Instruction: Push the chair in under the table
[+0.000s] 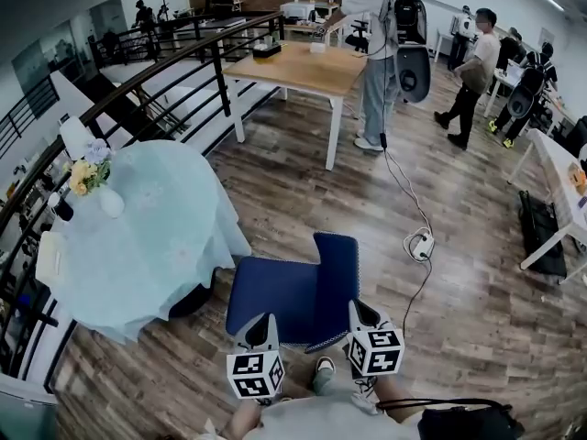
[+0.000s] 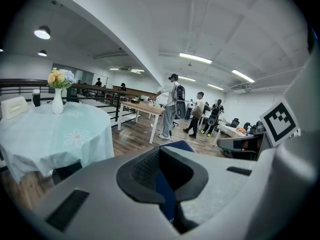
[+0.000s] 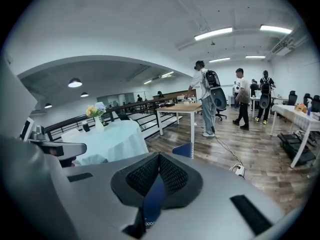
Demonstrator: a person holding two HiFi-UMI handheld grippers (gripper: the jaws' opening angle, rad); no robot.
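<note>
A blue upholstered chair (image 1: 289,296) stands on the wood floor beside the round table (image 1: 147,236), which is draped in a pale teal cloth. In the head view my left gripper (image 1: 266,326) and right gripper (image 1: 360,315) sit at the chair's near edge, one at each side. In the left gripper view the left gripper (image 2: 165,186) is shut on a strip of the blue chair (image 2: 181,145). The right gripper (image 3: 152,194) is likewise shut on the blue chair (image 3: 185,150). The table (image 2: 55,134) carries a white vase of flowers (image 1: 99,186).
A black railing (image 1: 138,85) curves behind the round table. A wooden table (image 1: 298,67) stands farther back, with a person (image 1: 381,58) beside it. A power strip and cable (image 1: 420,244) lie on the floor right of the chair. More people and a white table (image 1: 555,177) are at the right.
</note>
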